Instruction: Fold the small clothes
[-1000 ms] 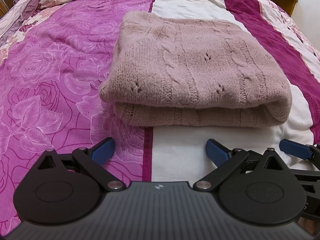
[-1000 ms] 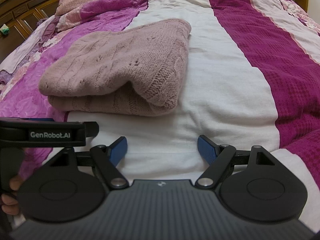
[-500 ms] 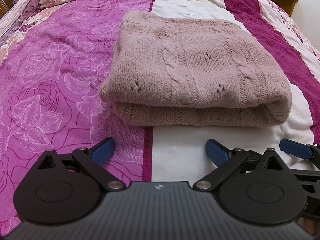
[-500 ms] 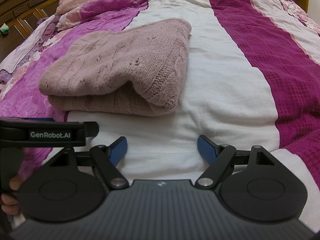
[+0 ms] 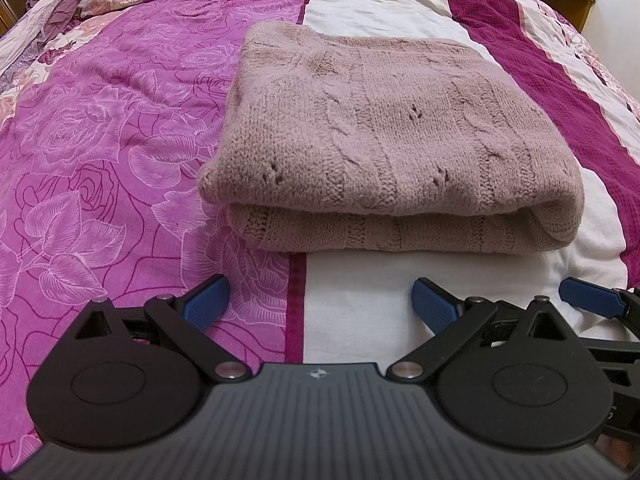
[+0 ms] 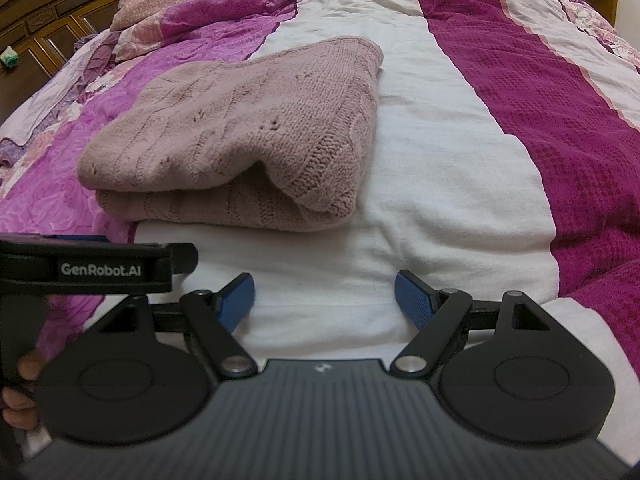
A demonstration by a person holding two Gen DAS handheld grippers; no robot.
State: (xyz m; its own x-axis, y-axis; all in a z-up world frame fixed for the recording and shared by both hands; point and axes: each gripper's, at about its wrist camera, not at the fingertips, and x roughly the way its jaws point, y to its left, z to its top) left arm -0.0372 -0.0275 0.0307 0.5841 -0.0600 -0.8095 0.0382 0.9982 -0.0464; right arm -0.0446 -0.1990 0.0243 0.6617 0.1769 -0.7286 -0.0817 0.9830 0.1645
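Observation:
A dusty-pink cable-knit sweater (image 5: 384, 136) lies folded into a thick rectangle on the bed, its folded edge facing me. It also shows in the right wrist view (image 6: 248, 136), left of centre. My left gripper (image 5: 320, 304) is open and empty, low over the bedspread just in front of the sweater. My right gripper (image 6: 324, 296) is open and empty over the white stripe, in front of the sweater's right corner. The right gripper's blue finger (image 5: 592, 300) shows at the right edge of the left wrist view.
The bedspread has a pink rose-print stripe (image 5: 100, 140), a white stripe (image 6: 432, 168) and a dark magenta stripe (image 6: 540, 112). A wooden headboard (image 6: 44, 28) stands at the far left. The left gripper's body (image 6: 88, 268) sits close to the right gripper's left side.

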